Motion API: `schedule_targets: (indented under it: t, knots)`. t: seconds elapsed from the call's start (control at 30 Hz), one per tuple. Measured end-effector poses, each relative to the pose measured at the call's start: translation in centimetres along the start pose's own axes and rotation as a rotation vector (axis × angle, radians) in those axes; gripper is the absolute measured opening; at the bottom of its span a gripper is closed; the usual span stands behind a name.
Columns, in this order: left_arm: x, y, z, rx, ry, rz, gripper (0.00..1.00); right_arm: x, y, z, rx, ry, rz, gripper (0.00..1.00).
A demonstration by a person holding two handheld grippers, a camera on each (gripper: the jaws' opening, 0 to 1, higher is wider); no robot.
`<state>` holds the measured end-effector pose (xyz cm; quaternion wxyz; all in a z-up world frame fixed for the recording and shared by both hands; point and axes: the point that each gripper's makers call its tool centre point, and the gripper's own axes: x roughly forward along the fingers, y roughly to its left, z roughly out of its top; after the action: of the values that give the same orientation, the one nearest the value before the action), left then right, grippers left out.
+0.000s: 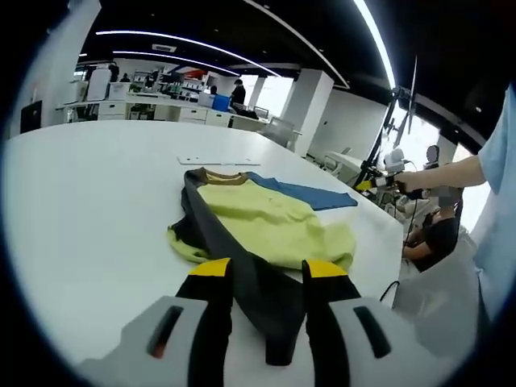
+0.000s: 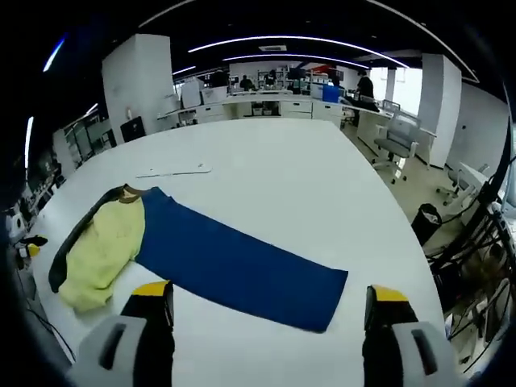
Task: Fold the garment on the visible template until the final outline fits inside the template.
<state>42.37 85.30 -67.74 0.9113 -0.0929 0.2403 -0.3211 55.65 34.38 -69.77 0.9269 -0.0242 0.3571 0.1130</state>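
A yellow-green garment (image 1: 266, 222) with a brown collar and a dark grey sleeve (image 1: 218, 230) lies crumpled on the white table (image 1: 89, 210). Behind it a flat blue rectangular sheet (image 1: 310, 195), apparently the template, reaches away to the right. The jaws of my left gripper (image 1: 268, 268) stand partly open astride the dark sleeve, whose end lies between them. In the right gripper view the blue sheet (image 2: 234, 258) stretches across the table, with the garment (image 2: 101, 246) bunched at its left end. My right gripper (image 2: 270, 294) is wide open above the sheet's near edge, holding nothing. A person's hand holds that right gripper (image 1: 379, 184) past the table's far right edge.
A thin white strip (image 1: 218, 161) (image 2: 173, 171) lies on the table beyond the collar. The table edge runs close at the right, with a seated person (image 1: 435, 234) and cables beyond. Office chairs (image 2: 395, 137), a bin (image 2: 425, 219) and desks stand around.
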Motion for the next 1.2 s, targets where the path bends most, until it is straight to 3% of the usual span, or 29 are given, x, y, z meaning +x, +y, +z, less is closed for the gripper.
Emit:
schedule_targets:
  t: [0.13, 0.3, 0.67, 1.2]
  knots:
    - [-0.1, -0.4, -0.6, 0.003, 0.013, -0.007, 0.34, -0.4, 1.0, 0.4, -0.019, -0.008, 0.027, 1.0]
    - [-0.5, -1.0, -1.2, 0.022, 0.037, -0.015, 0.34, -1.9, 5.2, 1.5, -0.055, -0.039, 0.073, 0.99]
    - [-1.8, -0.8, -2.9, 0.054, 0.097, -0.008, 0.34, -3.4, 14.0, 2.3, -0.171, -0.08, 0.246, 0.98]
    - [-4.1, -0.5, -6.6, 0.125, 0.207, 0.016, 0.32, -5.9, 22.3, 2.9, -0.245, -0.156, 0.418, 0.94]
